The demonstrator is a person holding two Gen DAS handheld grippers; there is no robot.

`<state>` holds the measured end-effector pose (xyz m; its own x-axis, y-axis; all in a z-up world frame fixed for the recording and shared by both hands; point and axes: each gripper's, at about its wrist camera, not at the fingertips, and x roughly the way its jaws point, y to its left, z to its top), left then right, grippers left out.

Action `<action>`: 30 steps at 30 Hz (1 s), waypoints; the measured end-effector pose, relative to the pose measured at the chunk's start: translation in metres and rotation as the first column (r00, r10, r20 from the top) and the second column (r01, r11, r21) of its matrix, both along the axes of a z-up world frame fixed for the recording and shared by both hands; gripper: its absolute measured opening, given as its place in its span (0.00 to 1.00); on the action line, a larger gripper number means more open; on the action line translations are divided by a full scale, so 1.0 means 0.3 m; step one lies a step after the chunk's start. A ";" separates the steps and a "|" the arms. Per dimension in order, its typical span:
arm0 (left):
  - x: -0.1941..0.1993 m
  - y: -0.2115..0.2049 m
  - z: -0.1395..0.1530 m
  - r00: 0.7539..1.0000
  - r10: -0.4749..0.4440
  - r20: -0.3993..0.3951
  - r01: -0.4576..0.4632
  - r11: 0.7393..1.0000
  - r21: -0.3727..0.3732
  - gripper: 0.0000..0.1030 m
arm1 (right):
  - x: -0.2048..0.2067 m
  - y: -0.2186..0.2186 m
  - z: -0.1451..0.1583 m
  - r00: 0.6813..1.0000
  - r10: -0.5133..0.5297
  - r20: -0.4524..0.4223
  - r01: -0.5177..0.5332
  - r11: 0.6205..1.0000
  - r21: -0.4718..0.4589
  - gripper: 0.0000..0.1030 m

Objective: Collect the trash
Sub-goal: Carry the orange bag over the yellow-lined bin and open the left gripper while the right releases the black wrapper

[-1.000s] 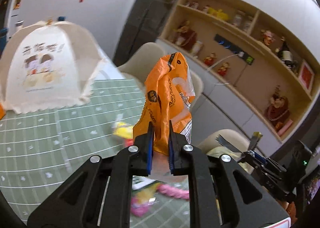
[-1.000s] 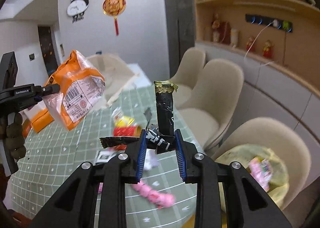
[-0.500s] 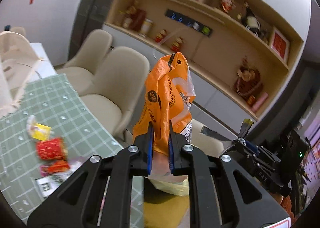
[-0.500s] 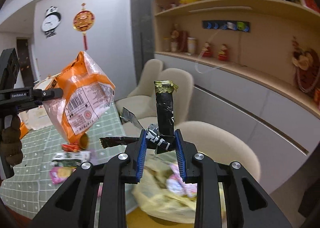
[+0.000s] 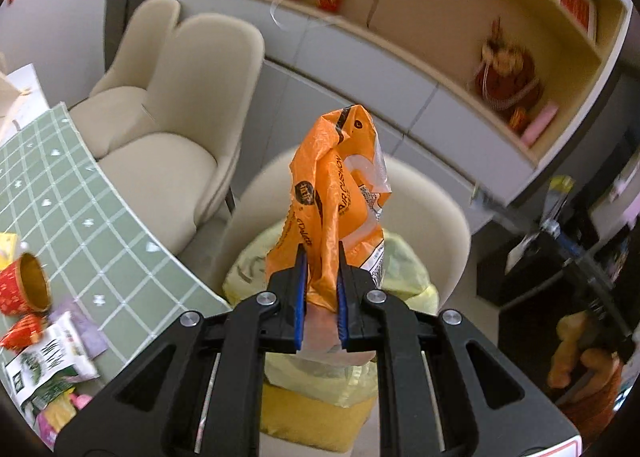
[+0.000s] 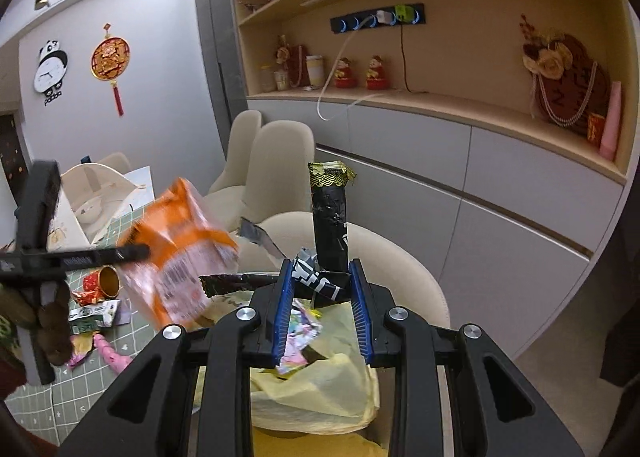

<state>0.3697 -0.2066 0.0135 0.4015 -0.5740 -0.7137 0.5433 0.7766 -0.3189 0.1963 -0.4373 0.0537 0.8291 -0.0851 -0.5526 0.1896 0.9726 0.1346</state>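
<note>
Swung off the tabletop point(image 5: 100, 217); both loads now over yellow bin bag point(image 6: 320, 389) (release next). Left fingers point(image 5: 301, 297) pinch orange bag point(image 5: 332, 197), right fingers point(image 6: 283, 301) hold black wrappers point(image 6: 330, 233).

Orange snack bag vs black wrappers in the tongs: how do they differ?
The crinkled orange plastic snack bag is one wide, puffy piece; the black foil wrappers are several narrow strips, one upright with a gold-patterned top. The bag sits in the left tongs, the wrappers in the right tongs. Both are clamped above the yellow bin liner.
</note>
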 end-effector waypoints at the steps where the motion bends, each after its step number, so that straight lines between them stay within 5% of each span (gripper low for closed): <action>1: 0.005 -0.043 -0.031 1.000 -0.022 -0.012 0.022 0.999 0.024 0.11 | 0.002 -0.011 -0.009 1.000 0.002 -0.005 -0.002 1.000 0.002 0.26; 6: 0.013 -0.200 -0.173 0.994 -0.082 -0.067 0.091 0.984 0.154 0.11 | 0.030 -0.044 -0.054 0.999 0.013 -0.039 -0.013 1.000 0.000 0.26; 8: -0.004 -0.262 -0.228 0.992 -0.109 -0.069 0.124 0.958 0.259 0.11 | 0.040 -0.062 -0.074 0.999 0.010 -0.054 -0.010 1.000 0.010 0.26; 12: -0.045 -0.329 -0.306 0.978 -0.164 -0.125 0.196 0.928 0.317 0.11 | 0.058 -0.088 -0.105 0.997 0.012 -0.074 -0.011 1.000 0.024 0.26; 18: -0.062 -0.323 -0.302 0.985 -0.138 -0.106 0.164 0.941 0.297 0.11 | 0.088 -0.103 -0.139 0.996 0.030 -0.089 -0.026 0.998 0.049 0.26; 23: -0.055 -0.261 -0.255 0.991 -0.095 -0.092 0.116 0.960 0.254 0.31 | 0.141 -0.077 -0.150 0.993 0.081 -0.088 -0.076 0.995 0.064 0.26; 30: -0.056 -0.045 -0.055 0.998 0.060 -0.013 -0.058 0.994 0.098 0.40 | 0.261 0.079 -0.163 0.961 0.260 -0.091 -0.253 0.964 0.087 0.26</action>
